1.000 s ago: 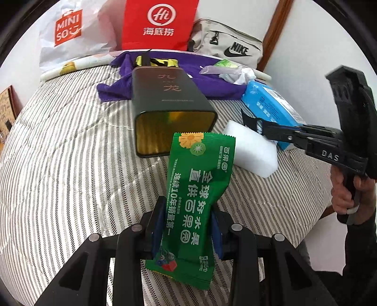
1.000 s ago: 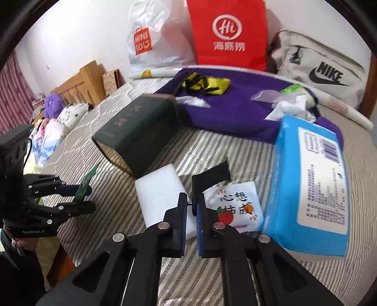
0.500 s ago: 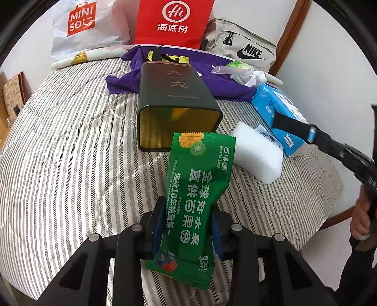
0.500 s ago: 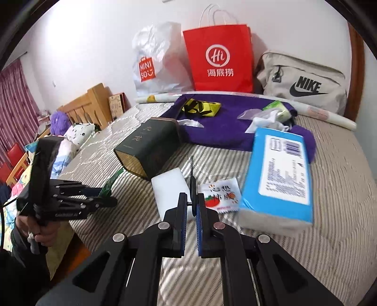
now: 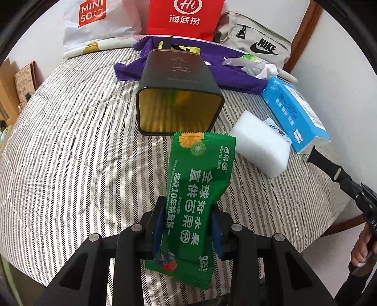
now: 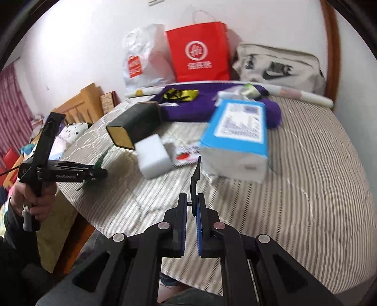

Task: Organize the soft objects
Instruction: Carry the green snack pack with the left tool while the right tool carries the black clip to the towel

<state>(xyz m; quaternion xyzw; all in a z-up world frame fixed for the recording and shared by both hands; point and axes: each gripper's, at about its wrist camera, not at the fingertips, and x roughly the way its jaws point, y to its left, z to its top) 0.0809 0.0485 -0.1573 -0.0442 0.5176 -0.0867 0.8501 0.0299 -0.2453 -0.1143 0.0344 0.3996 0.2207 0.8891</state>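
My left gripper (image 5: pixel 186 226) is shut on a green snack packet (image 5: pixel 200 188), held above the striped bed, its top edge just before the open mouth of a dark tin (image 5: pixel 179 94) lying on its side. A white sponge block (image 5: pixel 261 146) lies right of the tin, with a small white sachet (image 5: pixel 276 128) and a blue tissue pack (image 5: pixel 294 113) beyond. My right gripper (image 6: pixel 192 214) is nearly closed on a thin black flat piece (image 6: pixel 195 179), held above the bed's near edge, short of the sponge (image 6: pixel 154 157) and tissue pack (image 6: pixel 238 136). The left gripper (image 6: pixel 99 173) shows at the left.
A purple cloth (image 5: pixel 226 70) with a yellow-black item and crumpled wrappers lies behind the tin. A red paper bag (image 5: pixel 185 18), a white Miniso bag (image 5: pixel 94 21) and a grey Nike bag (image 5: pixel 256 42) stand against the wall. A wooden headboard (image 6: pixel 77 106) is at the left.
My right gripper has pulled back and up from the sponge and sachet toward the bed's edge. My left gripper has moved a little nearer the tin, still holding the packet.
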